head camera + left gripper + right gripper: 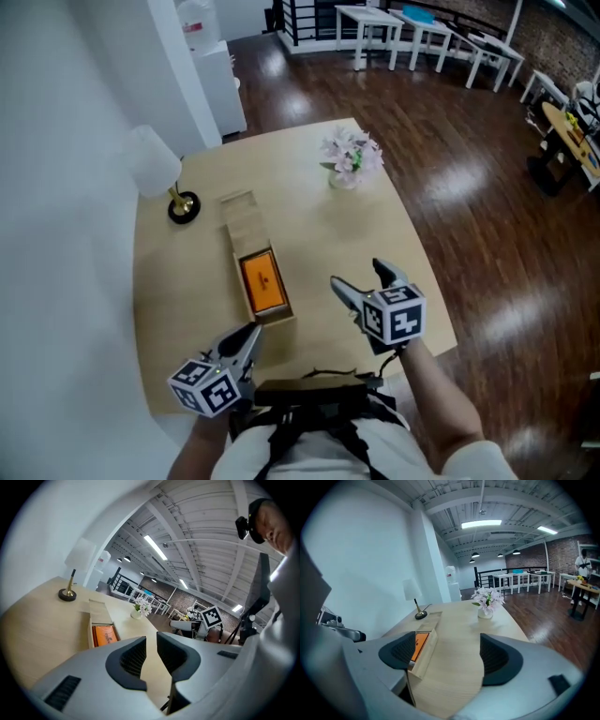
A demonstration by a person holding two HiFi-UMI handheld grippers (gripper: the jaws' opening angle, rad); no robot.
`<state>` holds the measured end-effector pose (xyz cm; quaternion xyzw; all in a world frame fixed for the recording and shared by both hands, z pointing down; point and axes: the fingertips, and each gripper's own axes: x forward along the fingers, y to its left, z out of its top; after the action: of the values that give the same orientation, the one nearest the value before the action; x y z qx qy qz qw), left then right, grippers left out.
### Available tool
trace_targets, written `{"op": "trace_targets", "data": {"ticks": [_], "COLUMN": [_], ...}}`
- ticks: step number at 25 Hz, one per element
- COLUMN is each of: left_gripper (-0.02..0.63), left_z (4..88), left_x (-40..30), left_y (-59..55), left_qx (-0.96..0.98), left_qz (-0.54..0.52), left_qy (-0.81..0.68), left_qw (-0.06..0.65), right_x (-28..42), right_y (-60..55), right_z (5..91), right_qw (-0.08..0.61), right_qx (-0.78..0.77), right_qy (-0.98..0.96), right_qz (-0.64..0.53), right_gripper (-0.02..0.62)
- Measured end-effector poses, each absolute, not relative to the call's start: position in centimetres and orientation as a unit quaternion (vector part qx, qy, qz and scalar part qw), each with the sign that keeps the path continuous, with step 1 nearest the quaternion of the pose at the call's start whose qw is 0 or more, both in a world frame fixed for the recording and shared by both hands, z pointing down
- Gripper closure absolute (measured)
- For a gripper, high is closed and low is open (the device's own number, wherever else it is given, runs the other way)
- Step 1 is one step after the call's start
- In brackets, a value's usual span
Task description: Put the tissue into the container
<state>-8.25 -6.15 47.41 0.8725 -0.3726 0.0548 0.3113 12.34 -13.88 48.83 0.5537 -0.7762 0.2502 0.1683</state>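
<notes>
Right hand-held gripper (356, 274) agape above table (375, 225) edge, container (236, 267) alongside

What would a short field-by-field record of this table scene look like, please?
surface: wooden table
container: long wooden box, far part covered, near part open
contents: orange tissue pack lying in the open part
other items: lamp, vase of flowers
left gripper: jaws narrowly apart, empty
right gripper: jaws wide apart, empty
</notes>
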Motion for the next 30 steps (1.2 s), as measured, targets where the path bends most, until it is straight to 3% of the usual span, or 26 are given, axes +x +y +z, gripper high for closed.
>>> {"op": "trace_targets", "data": {"ticks": [6,19,23,30], "left_gripper": [0.549,0.551,0.569,0.582], "left_z": [46.7,46.6,47.0,47.7], "left_x": [-7.0,-6.2,-6.0,-5.6], "left_y": [-5.4,-3.1,-2.6,-2.1], "left_qx": [0.877,0.875,0.875,0.878], "left_qz": [0.054,0.057,0.062,0.089], "left_qy": [-0.364,-0.362,-0.358,-0.345], "left_qw": [0.309,0.317,0.321,0.321], "right_x": [14.7,15.8,14.9,11.4], "right_y": [-12.6,-7.3,-6.1,-5.4], "right_z": [48.2,49.8,50.3,50.5], "right_qw": [0.157,0.157,0.174,0.166], "right_qx": [0.560,0.557,0.548,0.512], "right_qy": [-0.771,-0.765,-0.769,-0.789], "right_qz": [0.260,0.283,0.282,0.296], "right_gripper": [0.282,0.467,0.582,0.595]}}
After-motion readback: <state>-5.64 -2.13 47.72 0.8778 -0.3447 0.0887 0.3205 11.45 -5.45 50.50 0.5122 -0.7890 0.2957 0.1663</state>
